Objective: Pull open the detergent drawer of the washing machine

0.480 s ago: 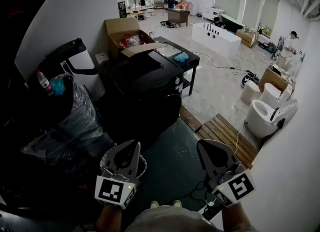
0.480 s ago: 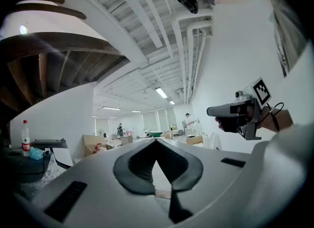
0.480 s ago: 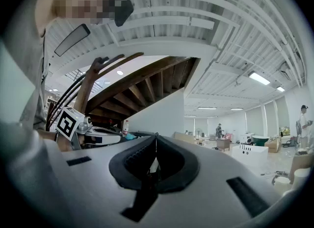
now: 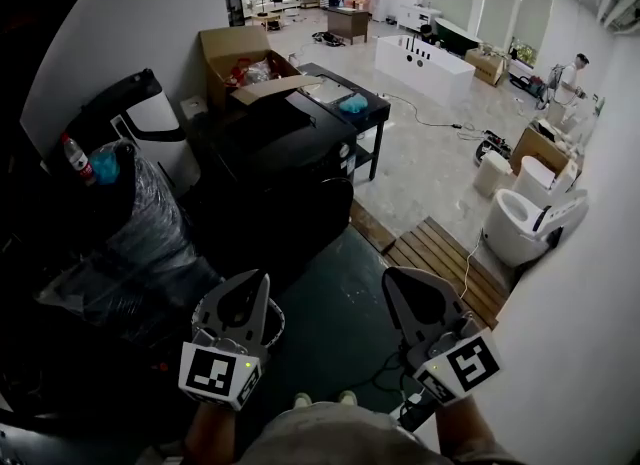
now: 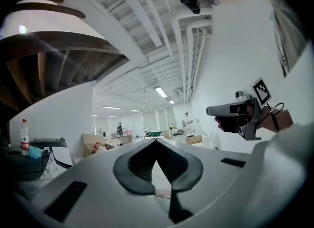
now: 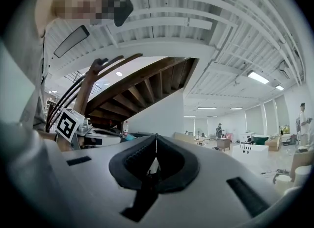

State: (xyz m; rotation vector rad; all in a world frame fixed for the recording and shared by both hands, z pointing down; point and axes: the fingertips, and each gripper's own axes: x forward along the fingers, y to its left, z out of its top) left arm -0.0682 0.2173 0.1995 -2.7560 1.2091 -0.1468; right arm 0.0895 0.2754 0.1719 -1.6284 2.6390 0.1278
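Note:
The black washing machine (image 4: 290, 178) stands ahead of me in the head view, its front dark; I cannot make out the detergent drawer on it. My left gripper (image 4: 262, 277) and right gripper (image 4: 388, 277) are held low and level near my body, well short of the machine. Both are shut with nothing between the jaws. In the left gripper view the left gripper (image 5: 156, 141) has its tips meeting, and the right gripper (image 5: 212, 110) shows side-on at the right. In the right gripper view the right gripper (image 6: 156, 137) is likewise shut and holds nothing.
A plastic-wrapped bundle (image 4: 135, 243) with a bottle (image 4: 75, 158) on top stands at the left. Behind the machine are a black table (image 4: 355, 113) and an open cardboard box (image 4: 240, 58). White toilets (image 4: 520, 223) and a wooden platform (image 4: 440, 258) lie at the right. A dark mat (image 4: 330, 318) covers the floor underfoot.
The head view has tilted slightly, so the room sits a little higher in the picture. Both grippers stay shut and in much the same place.

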